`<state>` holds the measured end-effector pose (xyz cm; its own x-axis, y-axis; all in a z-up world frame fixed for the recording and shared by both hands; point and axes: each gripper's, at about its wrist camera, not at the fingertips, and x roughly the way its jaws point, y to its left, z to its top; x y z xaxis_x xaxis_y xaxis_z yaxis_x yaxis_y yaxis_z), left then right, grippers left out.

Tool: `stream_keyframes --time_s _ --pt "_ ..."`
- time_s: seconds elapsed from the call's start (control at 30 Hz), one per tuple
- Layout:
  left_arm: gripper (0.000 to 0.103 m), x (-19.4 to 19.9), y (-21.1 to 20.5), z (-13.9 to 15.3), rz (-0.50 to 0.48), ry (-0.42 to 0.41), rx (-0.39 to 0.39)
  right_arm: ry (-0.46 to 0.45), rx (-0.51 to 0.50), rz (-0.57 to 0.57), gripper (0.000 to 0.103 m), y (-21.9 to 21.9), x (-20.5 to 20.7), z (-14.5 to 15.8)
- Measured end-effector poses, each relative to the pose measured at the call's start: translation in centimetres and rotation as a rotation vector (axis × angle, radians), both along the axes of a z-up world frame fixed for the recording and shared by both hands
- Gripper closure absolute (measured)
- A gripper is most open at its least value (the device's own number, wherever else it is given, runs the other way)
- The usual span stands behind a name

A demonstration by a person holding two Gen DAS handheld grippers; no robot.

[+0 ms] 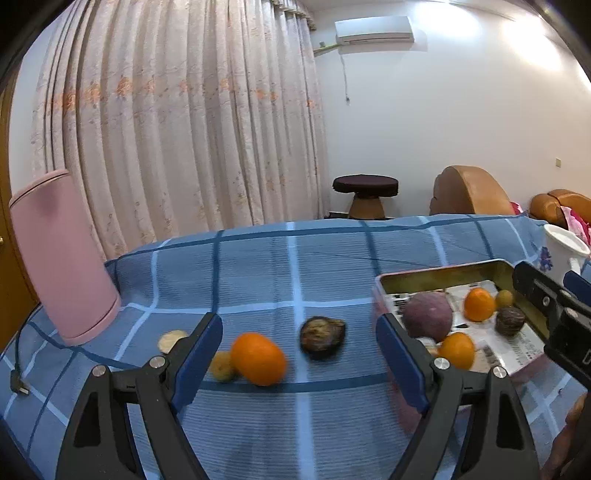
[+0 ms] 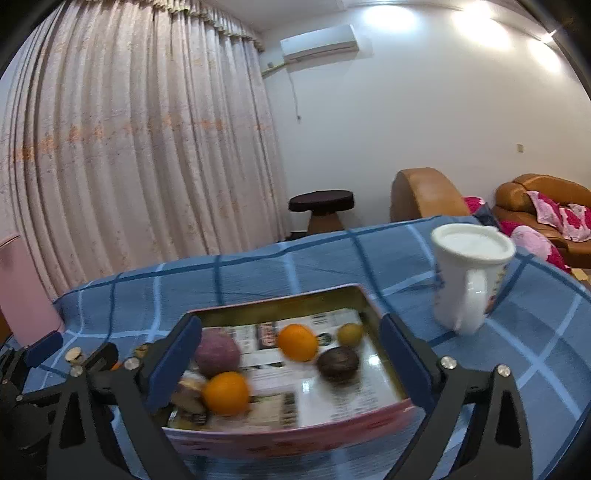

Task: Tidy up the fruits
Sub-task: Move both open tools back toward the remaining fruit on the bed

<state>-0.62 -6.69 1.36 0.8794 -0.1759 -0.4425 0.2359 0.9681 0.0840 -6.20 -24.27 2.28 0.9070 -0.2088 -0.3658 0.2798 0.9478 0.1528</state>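
Left gripper (image 1: 299,354) gapes over orange (image 1: 258,359), touching nothing.

A home living room. Long pale floral curtains (image 1: 177,122) cover one wall, and a white wall-mounted air conditioner (image 1: 373,30) hangs beside them. Tan leather armchairs (image 2: 424,194) with pink floral cushions (image 2: 557,216) and a dark round stool (image 1: 365,194) stand behind a surface under a blue checked cloth (image 1: 295,266).
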Motion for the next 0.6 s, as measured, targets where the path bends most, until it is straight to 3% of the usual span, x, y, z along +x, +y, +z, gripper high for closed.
stream_keyframes --time_s 0.17,0.5,0.6 --pt "0.017 1.0 2.3 -0.1 0.039 0.008 -0.005 0.028 0.014 0.061 0.021 2.3 1.3 -0.3" --pt "0.017 3.5 7.4 -0.3 0.155 0.026 0.048 0.076 -0.004 0.169 0.028 7.4 4.0 -0.7" --pt "0.017 5.4 10.7 -0.4 0.207 0.094 0.001 0.110 0.002 0.218 0.030 8.7 4.9 -1.0"
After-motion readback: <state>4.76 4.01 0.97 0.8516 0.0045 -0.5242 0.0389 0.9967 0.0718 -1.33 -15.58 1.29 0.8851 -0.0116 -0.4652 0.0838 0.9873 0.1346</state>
